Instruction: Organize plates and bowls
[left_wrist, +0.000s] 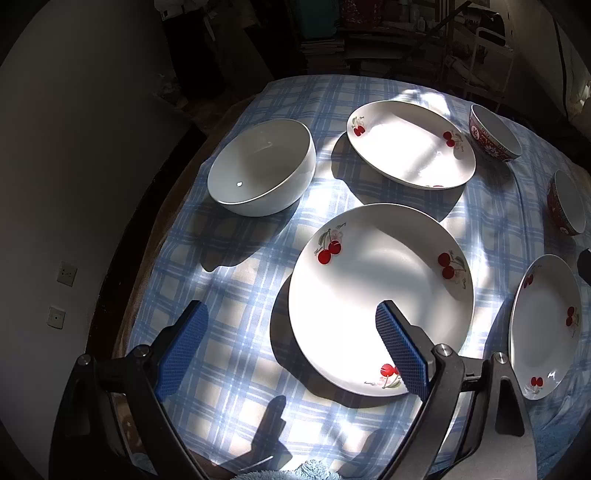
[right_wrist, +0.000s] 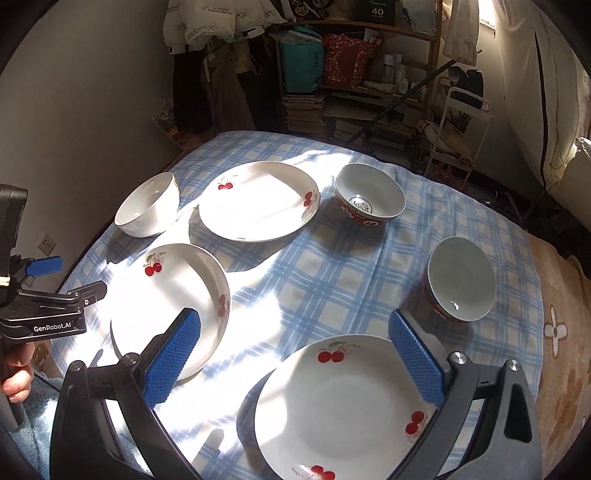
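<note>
Three white cherry-print plates lie on the checked cloth: a near left plate (left_wrist: 380, 295) (right_wrist: 173, 302), a far plate (left_wrist: 410, 144) (right_wrist: 258, 201) and a near right plate (left_wrist: 546, 325) (right_wrist: 343, 410). A plain white bowl (left_wrist: 262, 166) (right_wrist: 147, 205) stands at the far left. Two red-patterned bowls (right_wrist: 369, 194) (right_wrist: 460, 278) stand at the right, also in the left wrist view (left_wrist: 495, 133) (left_wrist: 567, 201). My left gripper (left_wrist: 291, 325) is open and empty over the near left plate's left edge; it shows in the right wrist view (right_wrist: 70, 277). My right gripper (right_wrist: 295, 332) is open and empty above the near right plate.
The blue checked tablecloth (right_wrist: 332, 273) covers a round table; its left edge is near a grey wall (left_wrist: 74, 147). Shelves with books and bags (right_wrist: 351, 74) stand behind the table. A flowered brown blanket (right_wrist: 561, 332) lies at the right. A light blue towel (right_wrist: 40, 406) lies at the near left.
</note>
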